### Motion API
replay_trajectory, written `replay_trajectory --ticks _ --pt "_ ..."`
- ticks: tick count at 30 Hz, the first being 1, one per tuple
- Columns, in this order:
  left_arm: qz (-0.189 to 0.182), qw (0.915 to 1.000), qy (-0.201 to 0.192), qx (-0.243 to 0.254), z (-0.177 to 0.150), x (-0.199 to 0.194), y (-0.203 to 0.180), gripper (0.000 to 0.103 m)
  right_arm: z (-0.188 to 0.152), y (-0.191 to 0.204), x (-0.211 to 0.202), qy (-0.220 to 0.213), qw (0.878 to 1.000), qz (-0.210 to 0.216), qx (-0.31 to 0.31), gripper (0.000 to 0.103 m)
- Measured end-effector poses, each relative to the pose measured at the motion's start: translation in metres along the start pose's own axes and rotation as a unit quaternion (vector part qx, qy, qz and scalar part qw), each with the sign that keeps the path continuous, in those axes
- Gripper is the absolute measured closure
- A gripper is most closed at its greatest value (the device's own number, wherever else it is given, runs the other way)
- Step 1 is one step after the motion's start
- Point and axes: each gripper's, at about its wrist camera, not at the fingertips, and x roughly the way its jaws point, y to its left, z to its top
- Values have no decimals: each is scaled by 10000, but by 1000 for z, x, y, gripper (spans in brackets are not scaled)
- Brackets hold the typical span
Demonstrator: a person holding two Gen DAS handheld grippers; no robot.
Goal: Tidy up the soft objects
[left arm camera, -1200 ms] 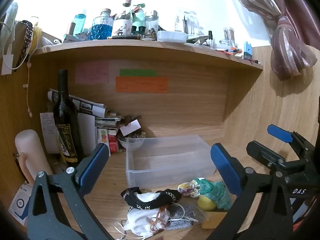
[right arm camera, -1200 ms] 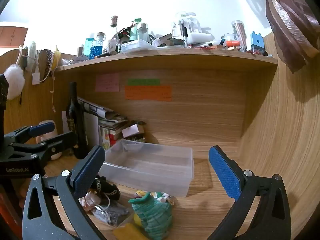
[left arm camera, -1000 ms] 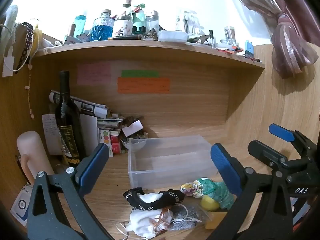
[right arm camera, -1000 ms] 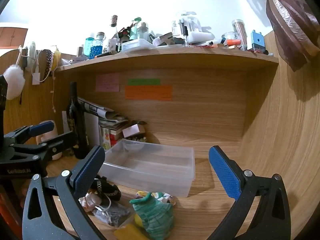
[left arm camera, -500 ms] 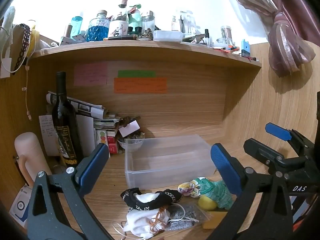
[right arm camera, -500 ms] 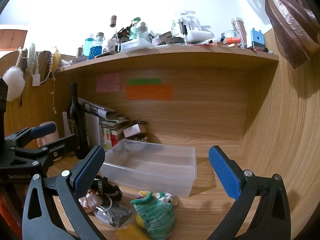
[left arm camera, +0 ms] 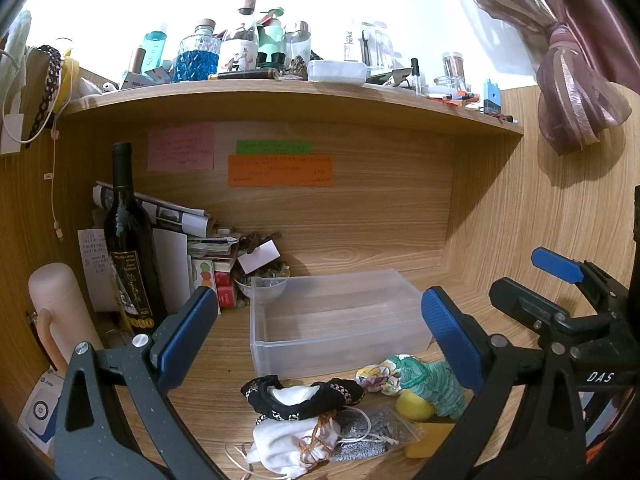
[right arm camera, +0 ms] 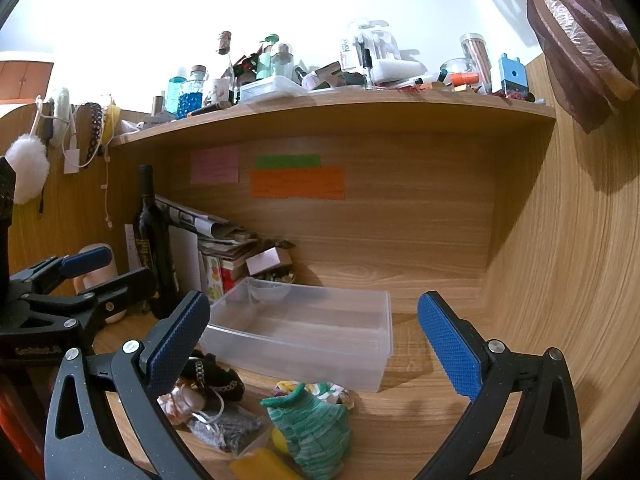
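A clear plastic bin (left arm camera: 336, 320) stands empty on the wooden desk; it also shows in the right wrist view (right arm camera: 304, 332). In front of it lies a pile of soft things: a black patterned pouch (left arm camera: 304, 398), a white cloth bag (left arm camera: 288, 442), a grey item in a clear bag (left arm camera: 368, 432), a flowered scrunchie (left arm camera: 378, 374), a green knitted piece (left arm camera: 434, 384) (right arm camera: 308, 428) and a yellow ball (left arm camera: 414, 406). My left gripper (left arm camera: 320, 340) is open and empty above the pile. My right gripper (right arm camera: 314, 344) is open and empty, to the right of the left one.
A dark wine bottle (left arm camera: 128, 248), a pink flask (left arm camera: 60, 312), stacked papers and small boxes (left arm camera: 208, 256) crowd the back left. A shelf (left arm camera: 280, 92) full of bottles hangs overhead. A wooden wall (right arm camera: 560, 280) closes the right side.
Both views wobble slightly. The grippers stay open and the pile and bin have not moved.
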Motion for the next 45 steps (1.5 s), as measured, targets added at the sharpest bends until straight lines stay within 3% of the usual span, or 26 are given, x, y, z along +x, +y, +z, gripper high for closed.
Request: replay_trajectory --ticks 45 --pt "-18 10000 -20 -45 -1 -1 2 0 3 2 -4 -37 10000 13 10 0"
